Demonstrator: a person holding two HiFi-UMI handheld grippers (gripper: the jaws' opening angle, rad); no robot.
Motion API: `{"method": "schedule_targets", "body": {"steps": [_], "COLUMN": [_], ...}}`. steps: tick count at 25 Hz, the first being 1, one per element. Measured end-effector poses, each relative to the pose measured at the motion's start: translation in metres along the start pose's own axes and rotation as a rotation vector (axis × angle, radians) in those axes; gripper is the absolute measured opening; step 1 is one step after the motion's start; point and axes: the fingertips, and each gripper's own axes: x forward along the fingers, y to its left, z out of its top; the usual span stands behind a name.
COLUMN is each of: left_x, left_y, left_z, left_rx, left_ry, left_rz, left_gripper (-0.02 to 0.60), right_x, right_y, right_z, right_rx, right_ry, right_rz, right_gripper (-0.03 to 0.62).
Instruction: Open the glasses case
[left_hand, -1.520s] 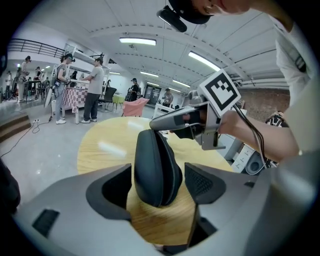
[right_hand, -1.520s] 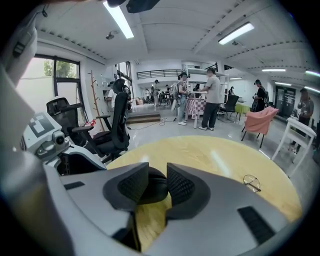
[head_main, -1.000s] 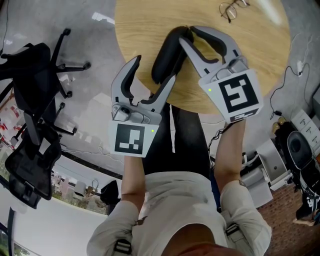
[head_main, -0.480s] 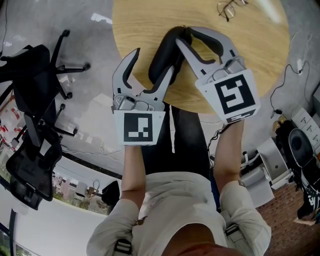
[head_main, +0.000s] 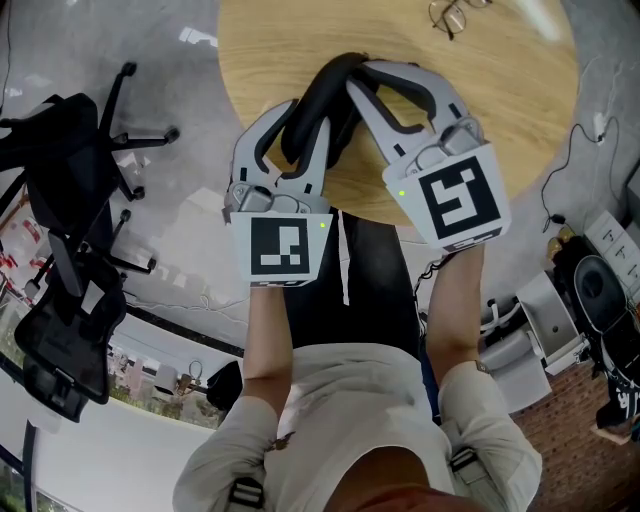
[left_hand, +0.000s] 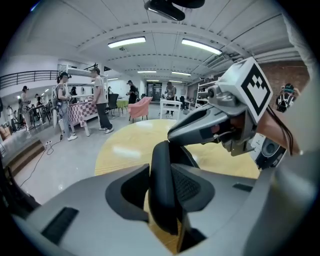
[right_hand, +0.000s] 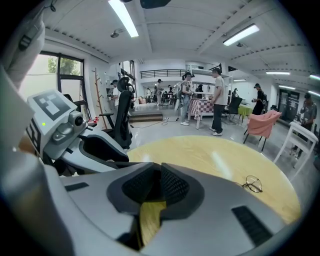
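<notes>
head view | left claw (head_main: 312, 125) pinching glasses case (head_main: 325, 82), closing | right claw (head_main: 360, 75) same | earlier spread

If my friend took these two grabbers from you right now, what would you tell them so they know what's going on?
Grippers: the left gripper has its jaws closing, pads on the near end of the black glasses case. The right gripper has its jaws closing on the case's far end.
Things: the case stands on edge over the round table; the glasses lie loose at its far side.
Done: both grips taken.
Left: part the two halves; the case looks shut.
</notes>
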Motion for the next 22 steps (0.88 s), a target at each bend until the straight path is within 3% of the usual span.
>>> {"method": "schedule_targets", "body": {"steps": [5,22], "left_x": [0.000,0.011], "left_y": [0.006,0.033], "left_z": [-0.002,-0.011], "left_rx": [-0.032,-0.075], "left_ry": [0.012,0.044], "left_rz": [0.014,0.113], "left_gripper": [0.124,0.086], "right_x": [-0.003,-0.018], "right_y": [0.006,0.011], "right_z": [-0.001,-0.018], "right_rx": [-0.010,-0.024], "right_ry": [0.012,0.030], "right_rz": [0.004,-0.003], "right_gripper": [0.026,0.025]}}
